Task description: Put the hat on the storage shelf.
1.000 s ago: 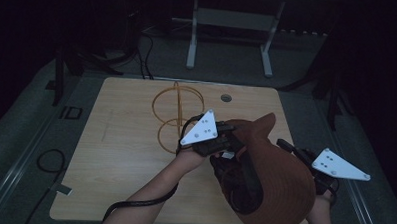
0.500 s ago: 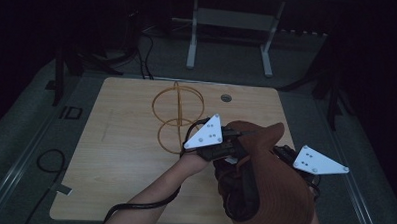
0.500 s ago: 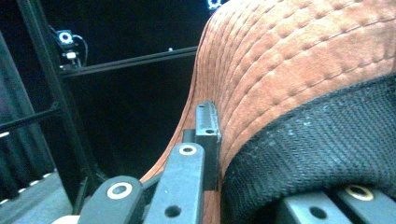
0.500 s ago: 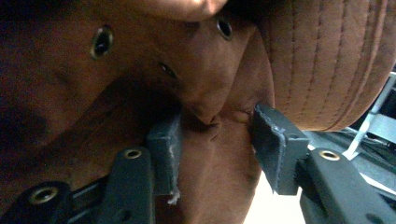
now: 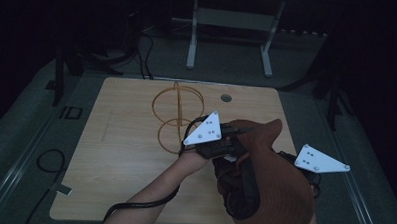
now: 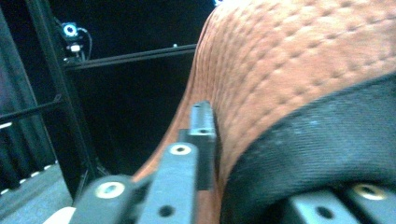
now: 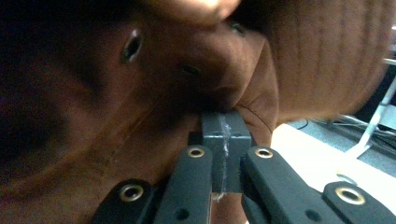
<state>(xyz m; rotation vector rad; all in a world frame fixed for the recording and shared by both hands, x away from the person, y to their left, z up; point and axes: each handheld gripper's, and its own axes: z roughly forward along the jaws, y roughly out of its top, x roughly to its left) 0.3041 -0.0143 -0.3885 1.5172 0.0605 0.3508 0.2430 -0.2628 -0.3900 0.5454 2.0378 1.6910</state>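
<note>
both grippers (image 5: 225,143) (image 7: 223,122) clamped on brown cap (image 5: 276,195) over table (image 5: 120,154)

A wire ring stand (image 5: 178,115) stood on the wooden desk (image 5: 119,164), just beyond the left jaws and off to their left. A round grommet (image 5: 226,98) sat farther out, and a metal frame (image 5: 229,30) rose on the floor past the desk.

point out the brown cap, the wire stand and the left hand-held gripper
brown cap (image 5: 279,190): high view, on its crown.
wire stand (image 5: 179,99): high view, on its upper ring.
left hand-held gripper (image 6: 205,140): left gripper view, between its fingertips.
</note>
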